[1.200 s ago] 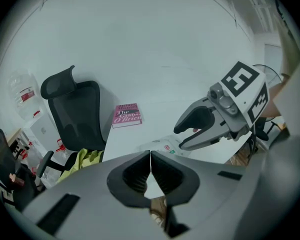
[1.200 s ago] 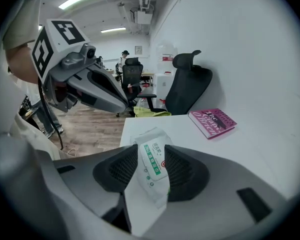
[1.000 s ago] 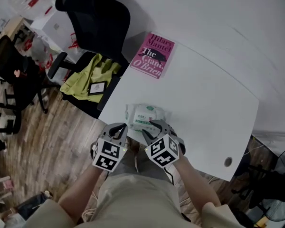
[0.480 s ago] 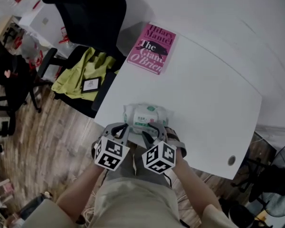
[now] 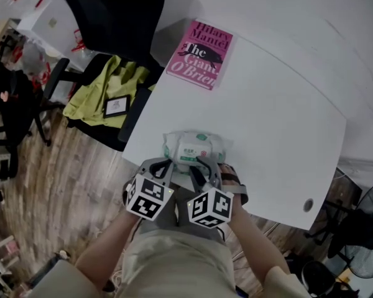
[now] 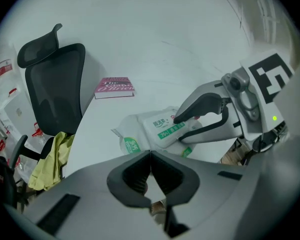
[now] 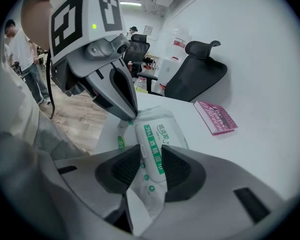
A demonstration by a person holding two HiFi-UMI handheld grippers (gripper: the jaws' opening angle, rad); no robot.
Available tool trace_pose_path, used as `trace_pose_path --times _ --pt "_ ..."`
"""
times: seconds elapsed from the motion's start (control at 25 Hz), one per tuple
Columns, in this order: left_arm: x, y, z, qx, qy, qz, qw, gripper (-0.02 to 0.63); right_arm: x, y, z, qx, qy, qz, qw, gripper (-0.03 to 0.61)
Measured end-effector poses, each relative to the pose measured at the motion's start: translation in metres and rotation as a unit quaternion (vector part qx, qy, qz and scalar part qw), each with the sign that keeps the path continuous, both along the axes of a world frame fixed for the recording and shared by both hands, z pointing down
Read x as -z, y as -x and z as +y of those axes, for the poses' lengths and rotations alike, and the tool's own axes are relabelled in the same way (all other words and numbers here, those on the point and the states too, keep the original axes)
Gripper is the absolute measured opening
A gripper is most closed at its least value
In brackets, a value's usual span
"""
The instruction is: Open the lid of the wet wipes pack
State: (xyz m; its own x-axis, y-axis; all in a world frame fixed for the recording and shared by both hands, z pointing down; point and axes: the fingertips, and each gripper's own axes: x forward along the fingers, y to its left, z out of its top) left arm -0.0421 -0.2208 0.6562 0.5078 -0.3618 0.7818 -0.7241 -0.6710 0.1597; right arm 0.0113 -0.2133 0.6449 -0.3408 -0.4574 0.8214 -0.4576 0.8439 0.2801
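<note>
Scene: A person seated at the near edge of a white table (image 5: pixel 267 123) works a hand-held gripper in each hand, both angled down at a wet wipes pack (image 5: pixel 194 145).
Wet wipes pack: Lies flat near the table's near edge, just beyond both grippers. Its white lid (image 7: pixel 157 136) with the green strip faces up and is shut.
Right gripper (image 7: pixel 151 154): The jaws are partly spread and closing. The pack's near end stands between the pads, with one jaw over the top of the pack and the other along its near side. A firm pinch cannot be confirmed.
Left gripper (image 6: pixel 150 155): The jaws are pressed together with nothing between them, and their tips are at the pack's left end.
Book (image 5: pixel 200 54): A pink paperback lies flat at the far side of the table, well apart from the pack.
Left of the table: A black office chair (image 5: pixel 121 17) stands on the wooden floor (image 5: pixel 50 185), with a yellow-green garment (image 5: pixel 102 92) draped beside it.
</note>
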Motion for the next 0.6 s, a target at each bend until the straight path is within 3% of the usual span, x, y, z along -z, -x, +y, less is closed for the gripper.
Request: trace_pose_path --times 0.12,0.28,0.6 --pt "-0.0027 0.0004 -0.0002 0.001 0.009 0.014 0.9999 0.021 -0.0010 0.0010 0.0000 0.008 -0.018 0.008 1.000 0.148" --pt "-0.0031 0.0017 -0.0008 0.007 0.022 0.036 0.9991 0.021 -0.0037 0.0062 0.0055 0.060 -0.053 0.057 0.995 0.122" --pt "-0.0029 0.0027 -0.0010 0.006 0.020 0.044 0.9988 0.021 -0.0059 0.0087 0.0059 0.093 -0.056 0.091 0.990 0.111"
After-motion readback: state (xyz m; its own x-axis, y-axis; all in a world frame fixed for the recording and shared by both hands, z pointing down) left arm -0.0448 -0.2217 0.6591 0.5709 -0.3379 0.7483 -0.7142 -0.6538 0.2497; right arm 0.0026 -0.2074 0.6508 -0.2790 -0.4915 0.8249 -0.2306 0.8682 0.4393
